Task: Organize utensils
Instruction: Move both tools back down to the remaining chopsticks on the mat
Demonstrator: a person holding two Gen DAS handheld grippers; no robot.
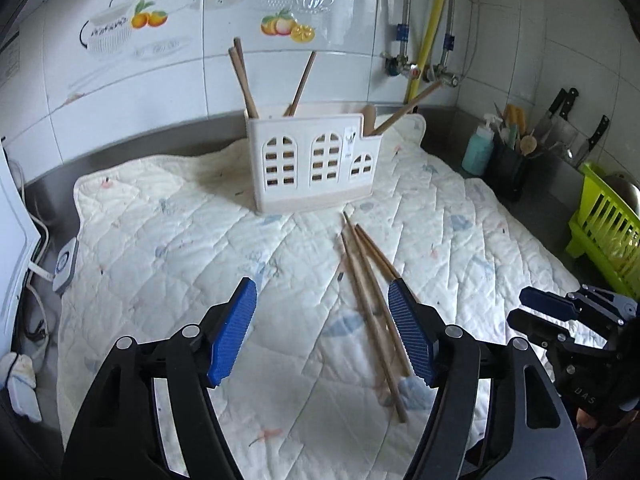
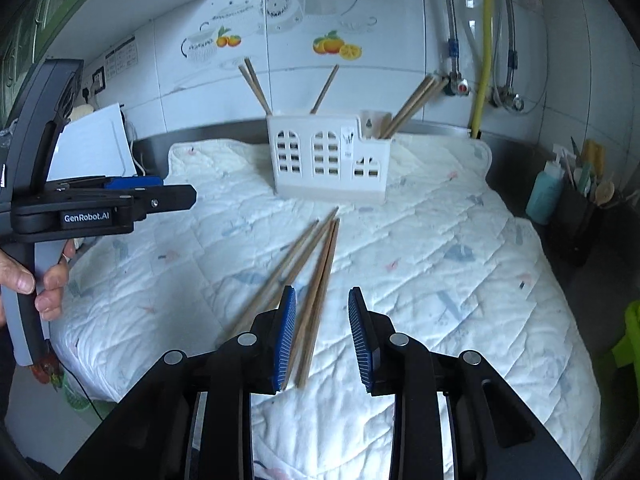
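Loose chopsticks (image 2: 316, 264) lie fanned on the quilted mat (image 2: 440, 248) in front of our white holder (image 2: 330, 160), which already has several upright. Our right claw (image 2: 322, 334) stands partly open, two chopsticks between its pads, ungripped. Our left claw (image 1: 322, 332) gapes wide and empty.

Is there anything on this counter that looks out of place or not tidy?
Yes. Several loose chopsticks lie fanned out on the quilted cloth in front of the white holder, while the others stand inside it. Those in the holder lean in different directions. Nothing looks spilled or broken.
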